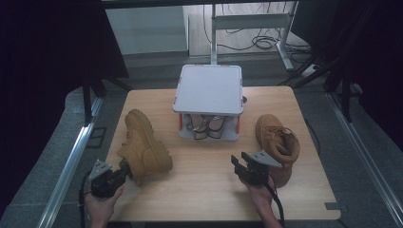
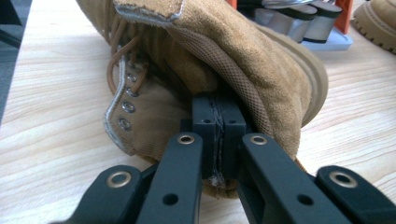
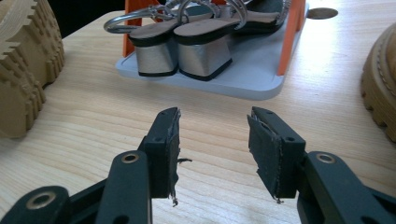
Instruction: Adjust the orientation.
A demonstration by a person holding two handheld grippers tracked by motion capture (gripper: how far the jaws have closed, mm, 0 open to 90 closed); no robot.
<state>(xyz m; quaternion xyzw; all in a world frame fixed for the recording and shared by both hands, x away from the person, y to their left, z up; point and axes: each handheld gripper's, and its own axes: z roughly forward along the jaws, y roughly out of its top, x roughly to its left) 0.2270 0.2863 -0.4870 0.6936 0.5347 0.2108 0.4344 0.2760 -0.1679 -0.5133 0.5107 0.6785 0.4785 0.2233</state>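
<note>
left boot [image 1: 142, 148] pinched by its collar at table's 8 o'clock, grip looks thin

left gripper [image 1: 124, 172] is clamped on just the soft suede collar edge, pads [image 2: 219, 122] nearly meeting; the heavy boot could sag, twist or slip out if raised. right gripper [image 1: 241, 164] at 5 o'clock is spread, nothing in it, w/ the other boot [image 1: 278, 142] just beside at 3 o'clock. shoe rack [image 1: 209, 90] w/ heeled sandals [image 3: 187, 44] at 12 could get bumped by a swinging sole.

My left gripper [image 1: 124, 172] low at my near left, jaws pinched tight, my right gripper [image 1: 242, 162] held level, jaws parted, nothing between them
</note>
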